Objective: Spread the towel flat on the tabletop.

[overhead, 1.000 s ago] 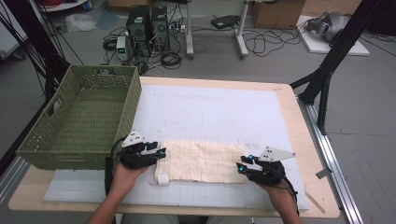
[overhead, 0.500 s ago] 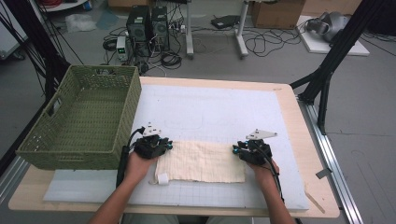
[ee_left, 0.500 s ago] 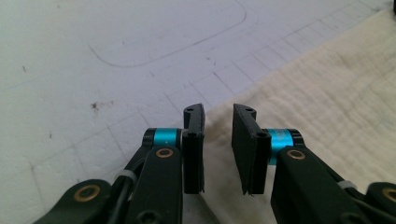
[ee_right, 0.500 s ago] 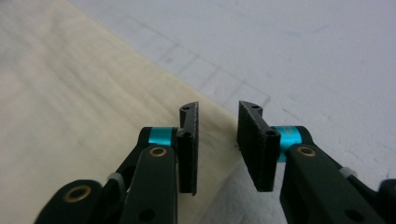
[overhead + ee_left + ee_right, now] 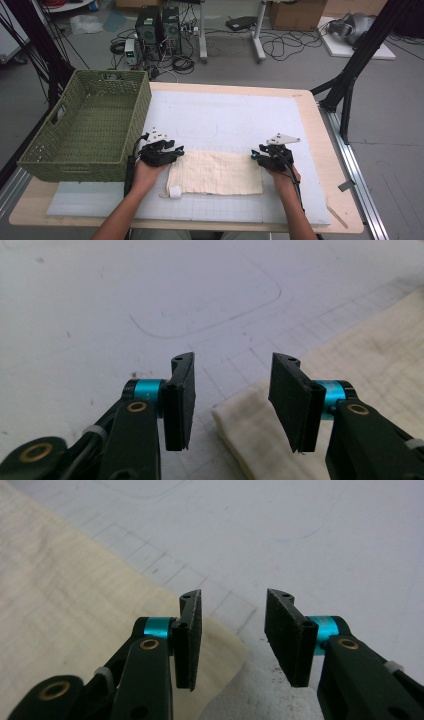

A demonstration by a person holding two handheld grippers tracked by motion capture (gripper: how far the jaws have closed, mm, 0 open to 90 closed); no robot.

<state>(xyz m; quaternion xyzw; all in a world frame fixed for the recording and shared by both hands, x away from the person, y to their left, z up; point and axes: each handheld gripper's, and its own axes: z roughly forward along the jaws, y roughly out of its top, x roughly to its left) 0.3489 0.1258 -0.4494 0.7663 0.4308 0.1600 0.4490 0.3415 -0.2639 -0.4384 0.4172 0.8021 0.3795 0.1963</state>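
Observation:
A cream folded cloth (image 5: 217, 172) lies flat on the white mat (image 5: 225, 120), near the table's front. My left gripper (image 5: 175, 150) sits at the cloth's far left corner, open, and that corner (image 5: 240, 420) lies between its jaws in the left gripper view. At the cloth's far right corner my right gripper (image 5: 256, 155) is open too. In the right gripper view the cloth corner (image 5: 220, 640) lies under the left jaw, with bare mat beneath the right one. Neither gripper holds anything.
A green woven basket (image 5: 85, 127) stands at the table's left, close beside my left hand. The wooden table edge (image 5: 345, 200) runs along the right. Black tripod legs (image 5: 350, 80) and cables stand on the floor beyond.
Both grippers have moved away from me, from the cloth's near side up to its far corners. The cloth has stayed flat.

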